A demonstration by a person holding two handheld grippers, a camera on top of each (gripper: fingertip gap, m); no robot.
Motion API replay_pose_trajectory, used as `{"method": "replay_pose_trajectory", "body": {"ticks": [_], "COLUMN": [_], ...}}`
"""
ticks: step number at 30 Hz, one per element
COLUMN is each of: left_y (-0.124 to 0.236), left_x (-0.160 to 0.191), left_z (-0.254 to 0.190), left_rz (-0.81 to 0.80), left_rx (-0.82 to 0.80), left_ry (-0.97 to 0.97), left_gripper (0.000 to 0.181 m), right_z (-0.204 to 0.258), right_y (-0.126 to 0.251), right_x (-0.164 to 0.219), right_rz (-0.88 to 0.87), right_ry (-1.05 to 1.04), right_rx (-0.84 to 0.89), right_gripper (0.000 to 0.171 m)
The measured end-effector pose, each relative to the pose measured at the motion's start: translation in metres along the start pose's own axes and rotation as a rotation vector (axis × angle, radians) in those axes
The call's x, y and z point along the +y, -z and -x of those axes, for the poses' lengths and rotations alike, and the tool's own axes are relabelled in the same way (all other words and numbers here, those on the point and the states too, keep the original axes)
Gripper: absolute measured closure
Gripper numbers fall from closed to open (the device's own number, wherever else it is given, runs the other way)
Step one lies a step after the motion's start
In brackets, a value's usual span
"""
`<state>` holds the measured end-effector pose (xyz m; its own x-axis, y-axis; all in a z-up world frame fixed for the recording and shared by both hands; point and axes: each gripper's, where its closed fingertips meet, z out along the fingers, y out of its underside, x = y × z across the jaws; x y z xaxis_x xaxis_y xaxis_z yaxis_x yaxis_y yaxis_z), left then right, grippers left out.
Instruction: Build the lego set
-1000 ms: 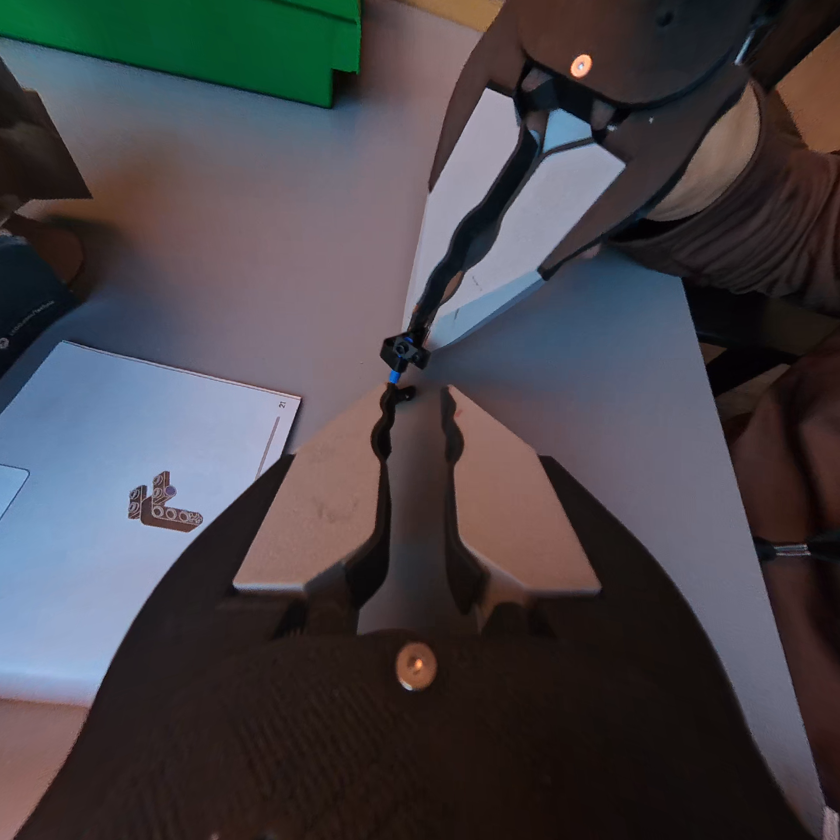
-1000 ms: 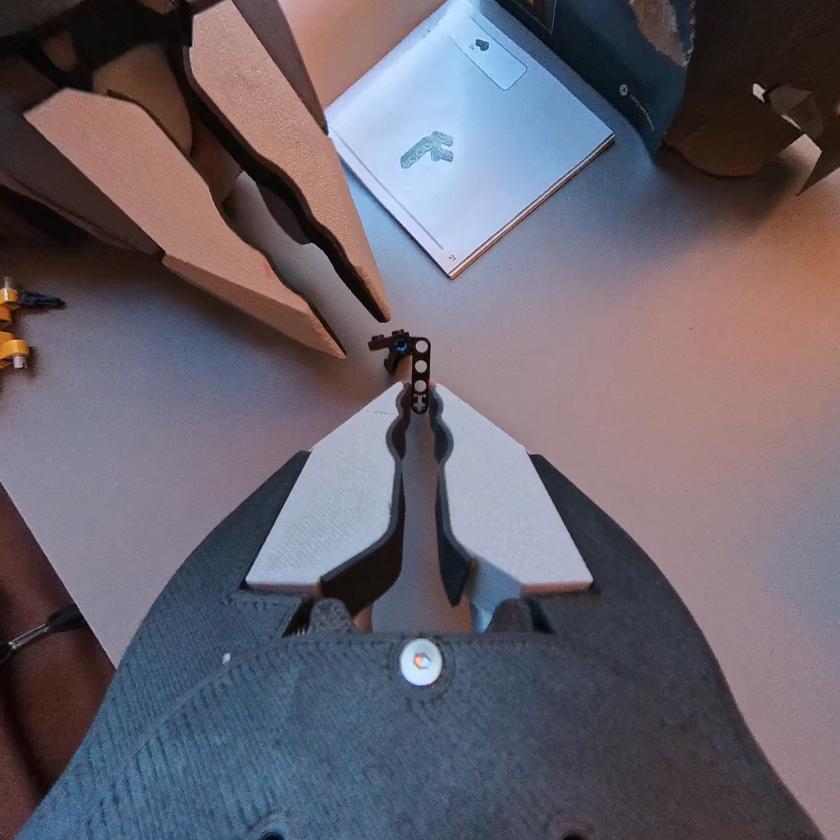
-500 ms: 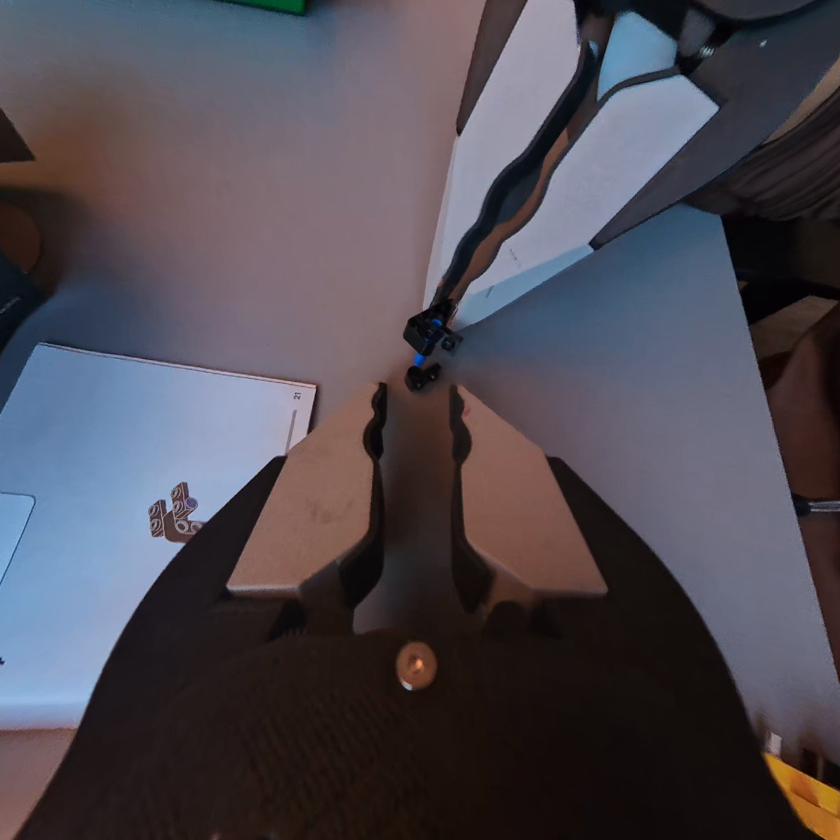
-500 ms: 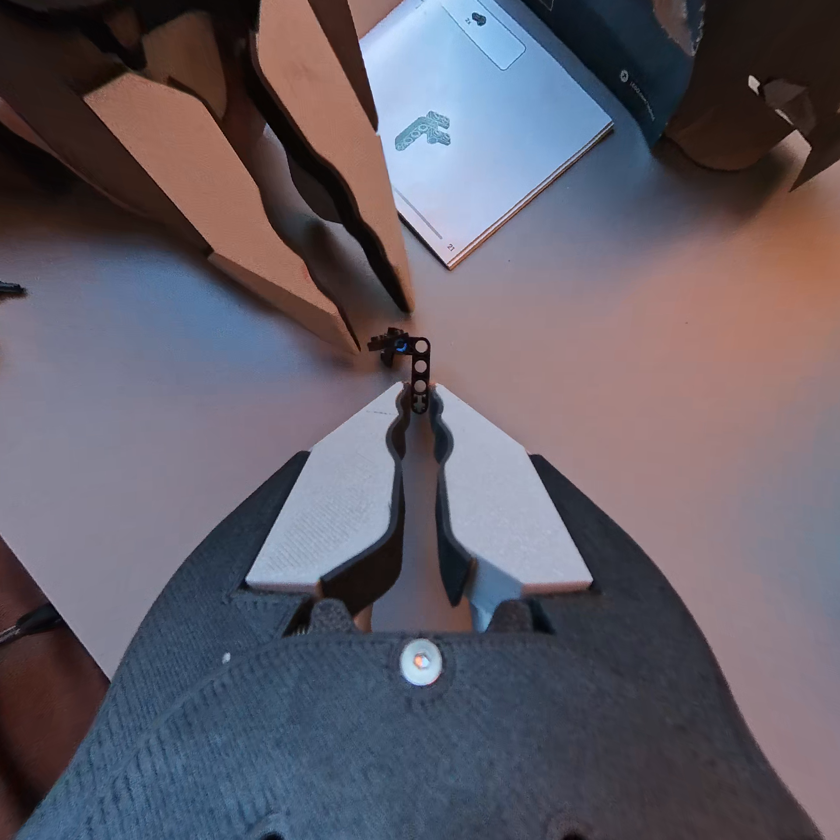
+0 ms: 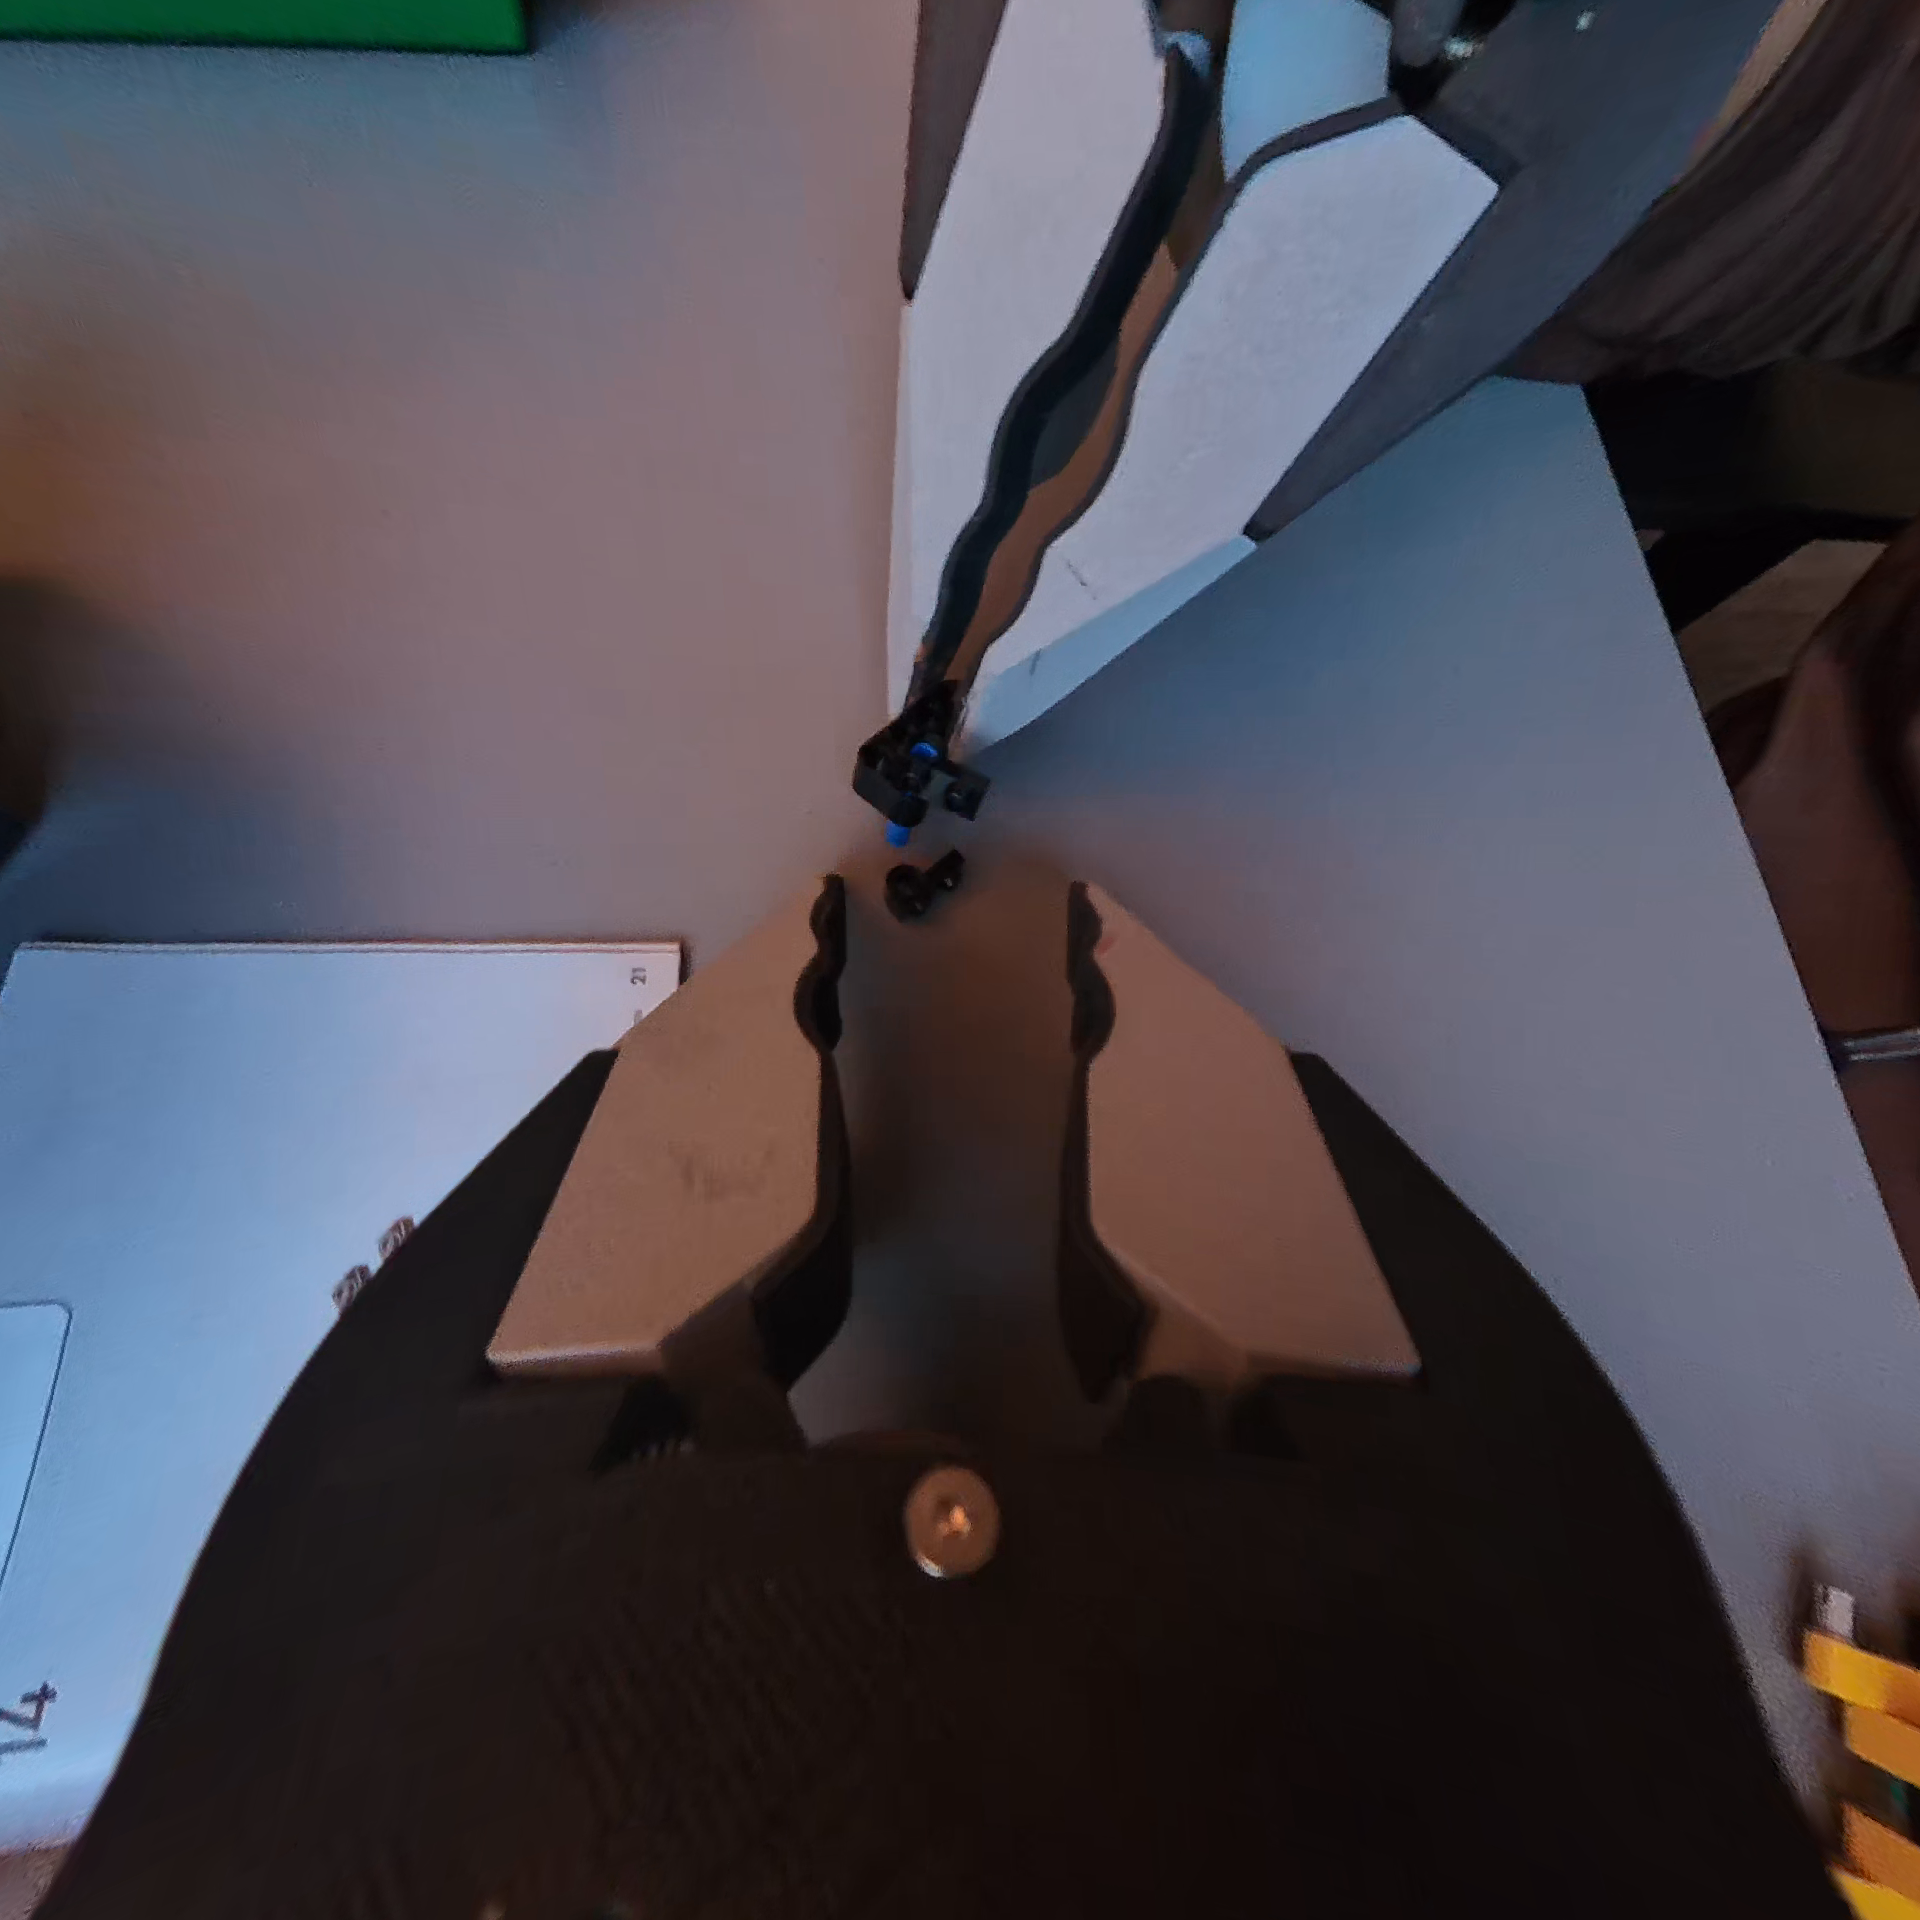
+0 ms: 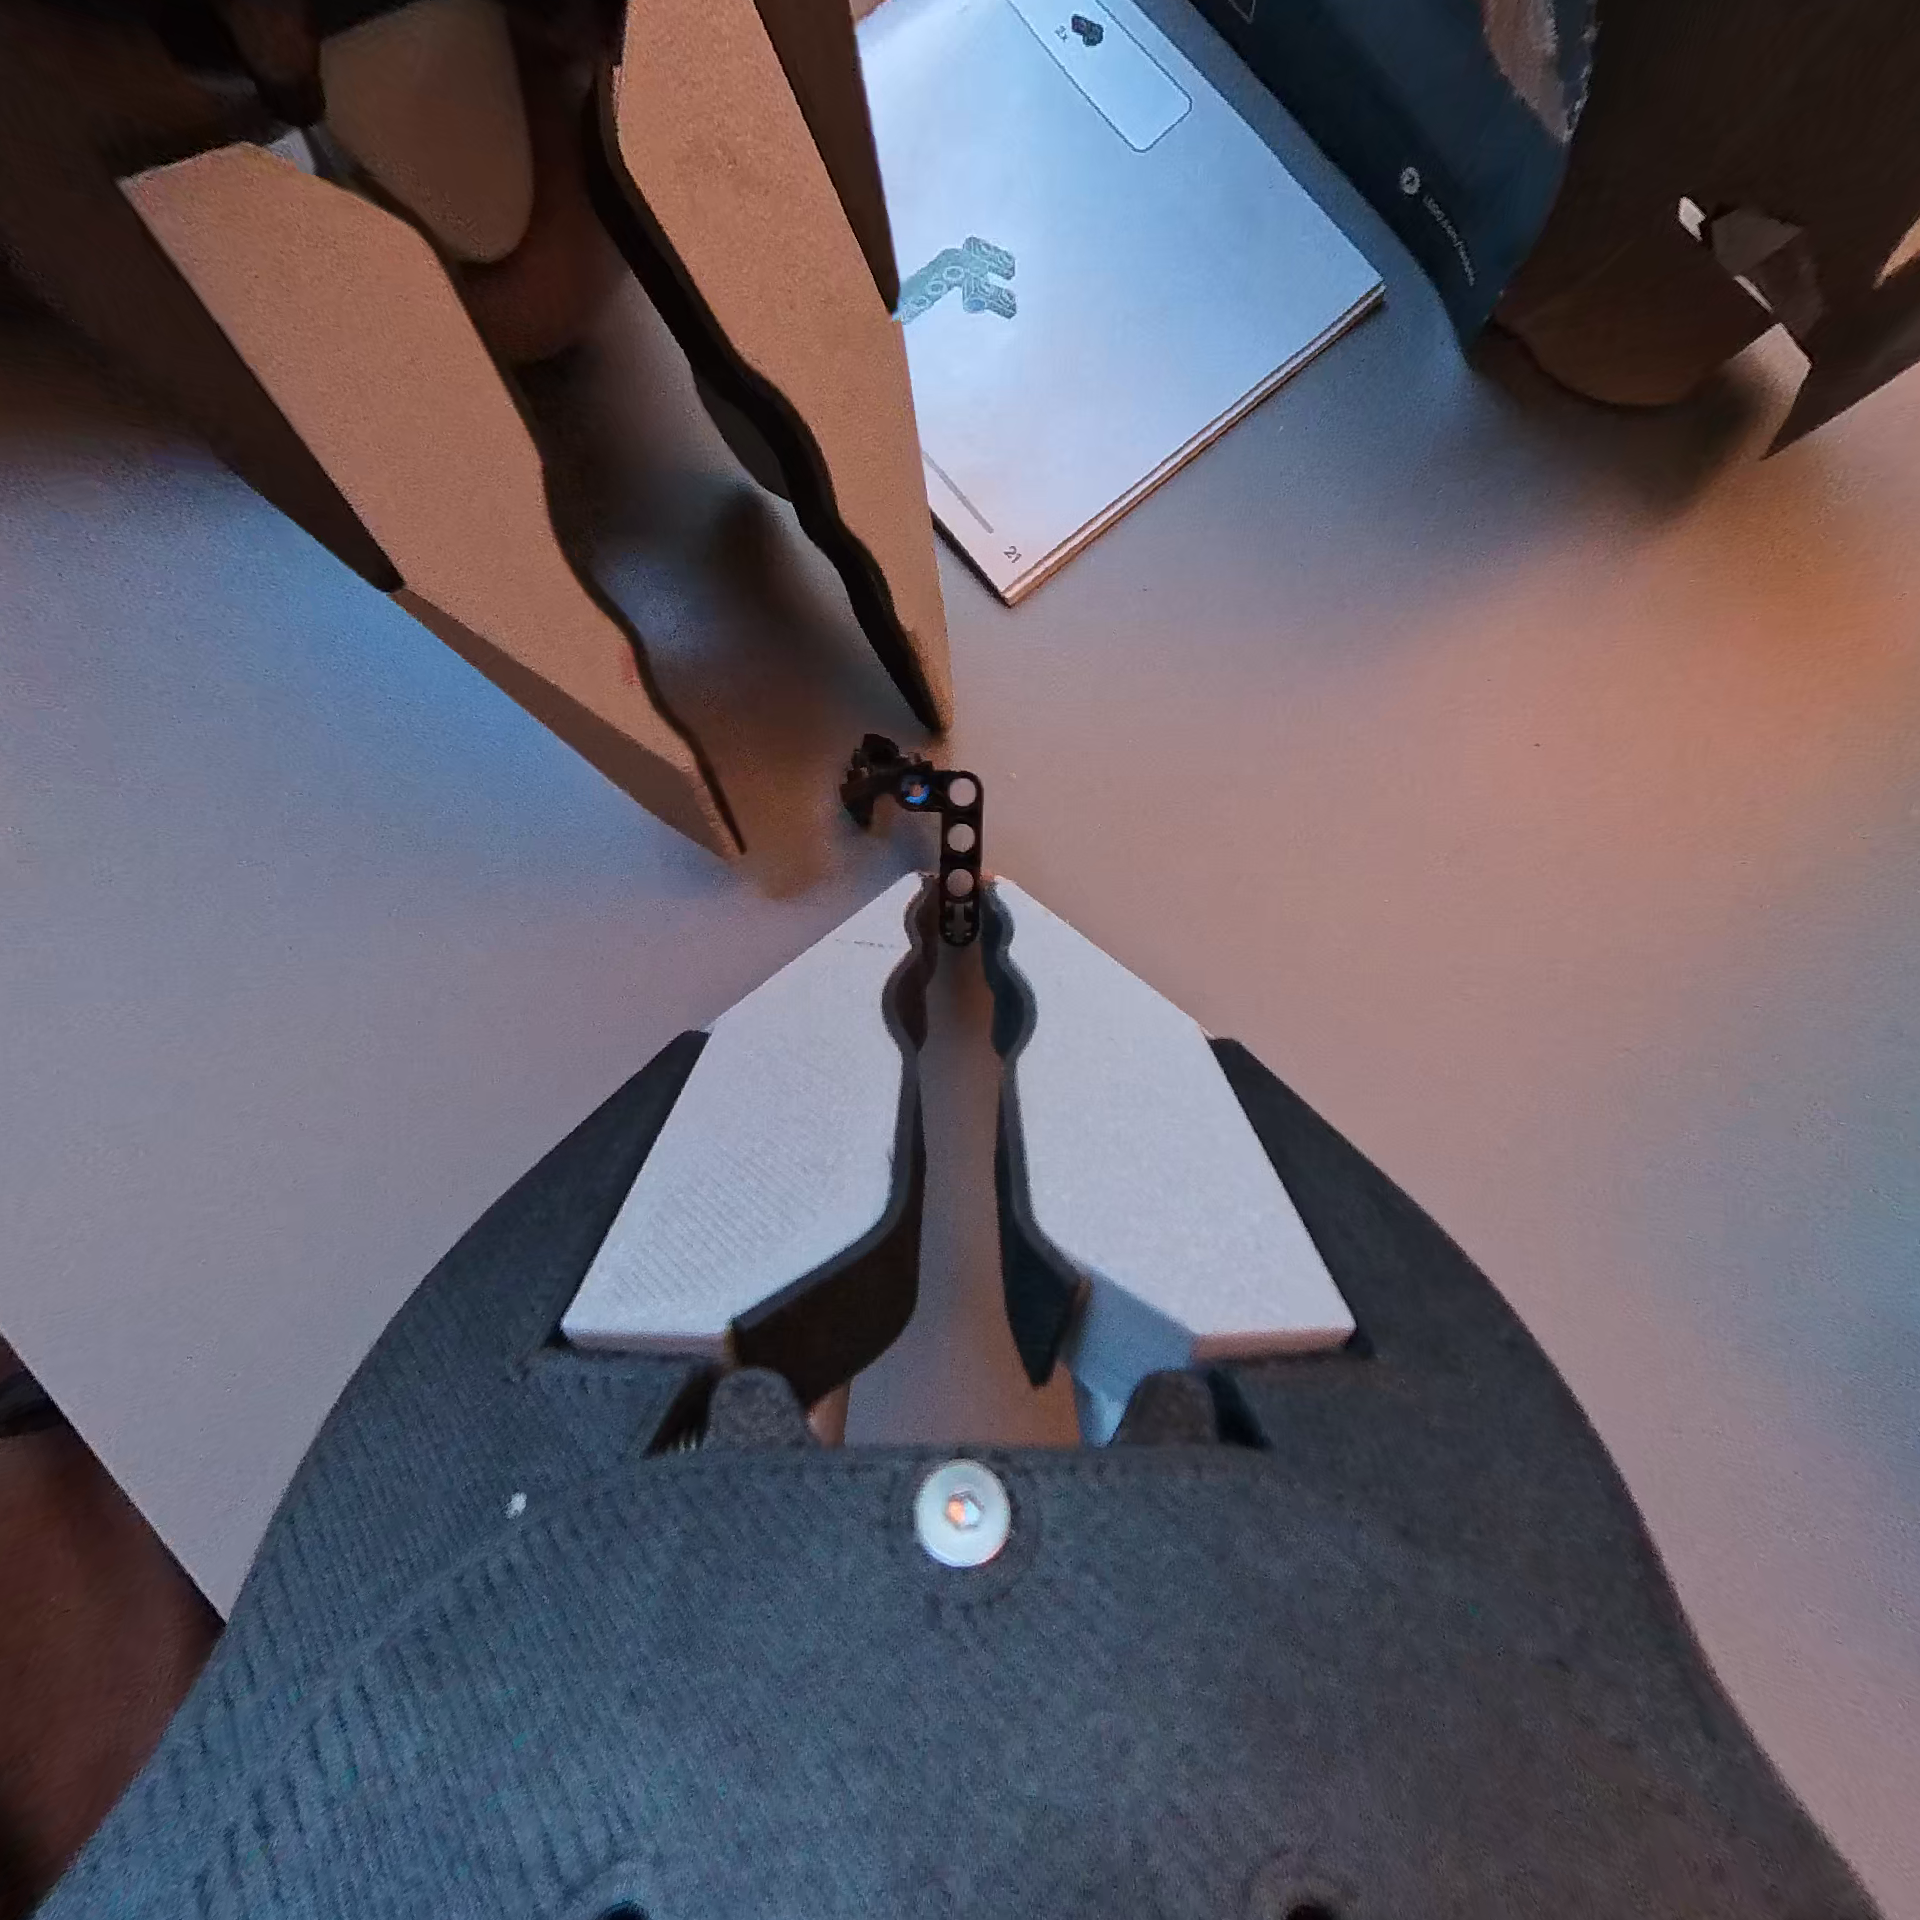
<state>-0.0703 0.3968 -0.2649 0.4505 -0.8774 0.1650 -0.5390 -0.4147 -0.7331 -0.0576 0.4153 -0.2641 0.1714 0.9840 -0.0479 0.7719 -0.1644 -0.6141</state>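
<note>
- Two grippers over a grey table (image 6: 1455, 831), tips nearly meeting above its middle.
- Right gripper (image 6: 957, 914): jaws clenched on the lower end of a black beam (image 6: 960, 862), an L-shaped holed piece held upright off the table.
- On the beam's short arm: a blue pin (image 6: 914, 792) through the end hole, with a small black connector (image 6: 871, 781) just past it, toward the other gripper; from the left wrist view, that pin (image 5: 902, 821) pointing down out of the beam (image 5: 914, 774), and a black piece (image 5: 920, 885) just below its tip, apart from it by a sliver.
- Left gripper (image 5: 951, 904): jaws released, wide apart, nothing between them; black piece just ahead of the gap, nearer the left finger, touching neither finger.
- Seen from the right wrist view, left gripper (image 6: 831, 790) coming in from the top left, tan fingers (image 6: 748, 312) spread, tips flanking the connector without gripping it.
- Beyond the jaws: open booklet (image 6: 1122, 312) flat on the table toward its far side in the right wrist view, one corner near the left gripper's finger; same booklet (image 5: 291, 1143) beside the left gripper's body in the left wrist view, partly under it.
- Farther out: dark box (image 6: 1475, 156) and brown torn cardboard (image 6: 1714, 208) past the booklet; green box (image 5: 260, 21) at the table's far edge; yellow parts (image 5: 1870, 1745) at the near right edge, blurred.
- At the right edge of the table, in the left wrist view: brown sleeve (image 5: 1766, 208) behind the right gripper (image 5: 940, 691).
</note>
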Motion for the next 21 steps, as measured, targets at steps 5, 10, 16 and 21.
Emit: {"method": "replay_pose_trajectory", "body": {"ticks": [5,10,16,21], "left_y": [0.001,0.0,0.003,0.01], "left_x": [0.002,0.002,0.006,0.009], "left_z": [-0.005,-0.018,-0.025,-0.021], "left_rz": [0.004,0.008,0.034,0.037], "left_rx": [0.038,0.08,0.122,0.119], "left_ry": [0.005,0.029,0.061,0.096], "left_gripper": [0.148,0.148,0.154,0.147], "right_z": [-0.002,0.006,0.012,0.014], "right_y": [0.004,0.002,0.003,0.007], "right_x": [0.001,0.001,0.004,0.002], "right_rz": [-0.008,-0.001,0.017,0.01], "right_ry": [-0.009,0.022,0.078,0.09], "right_rx": [-0.003,-0.02,-0.026,-0.028], "right_gripper": [0.167,0.167,0.167,0.167]}}
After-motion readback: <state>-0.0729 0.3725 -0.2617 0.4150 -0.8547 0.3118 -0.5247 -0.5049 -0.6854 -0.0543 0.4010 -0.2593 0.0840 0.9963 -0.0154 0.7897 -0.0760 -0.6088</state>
